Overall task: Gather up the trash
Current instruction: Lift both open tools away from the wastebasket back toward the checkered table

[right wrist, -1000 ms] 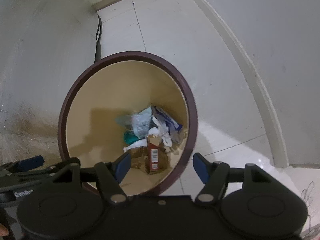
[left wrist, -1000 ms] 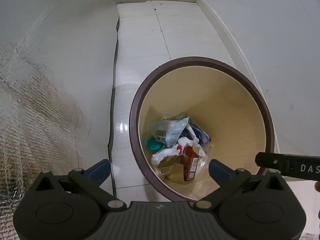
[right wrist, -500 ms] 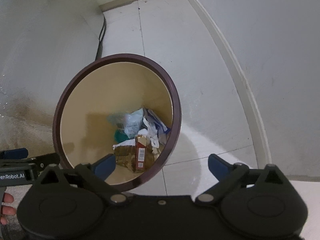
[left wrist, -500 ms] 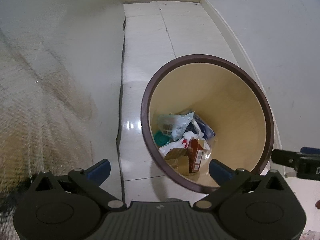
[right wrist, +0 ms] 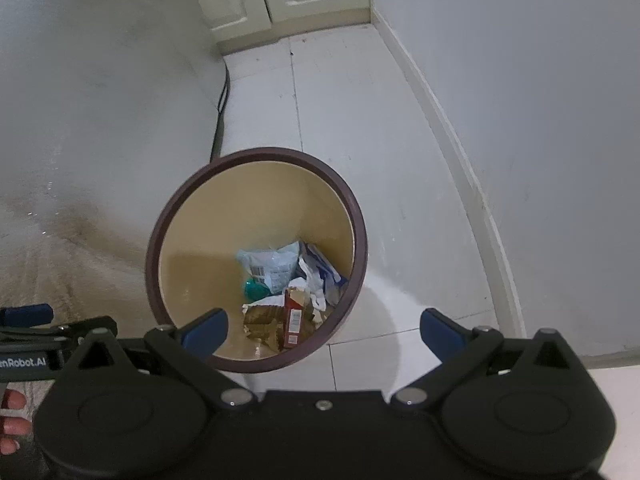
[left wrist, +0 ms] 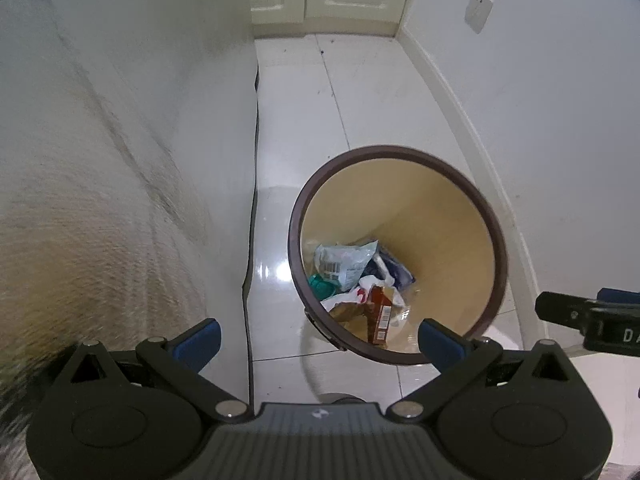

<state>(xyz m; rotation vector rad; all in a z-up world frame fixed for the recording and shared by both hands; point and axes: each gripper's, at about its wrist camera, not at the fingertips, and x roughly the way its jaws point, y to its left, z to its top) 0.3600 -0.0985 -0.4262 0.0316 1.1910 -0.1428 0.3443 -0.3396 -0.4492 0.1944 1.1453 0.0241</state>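
Right hand-held gripper (right wrist: 322, 330) jaws just spread, empty above bin (right wrist: 256, 168); trash (right wrist: 286, 300) dropped inside. Left hand-held gripper (left wrist: 318, 340) apart, empty.

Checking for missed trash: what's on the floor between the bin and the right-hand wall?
Nothing: bare floor tile between trash bin and wall, per the right wrist view.

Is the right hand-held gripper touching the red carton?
Apart. The right wrist view shows the right hand-held gripper open and empty above the bin; the red carton lies at its bottom.
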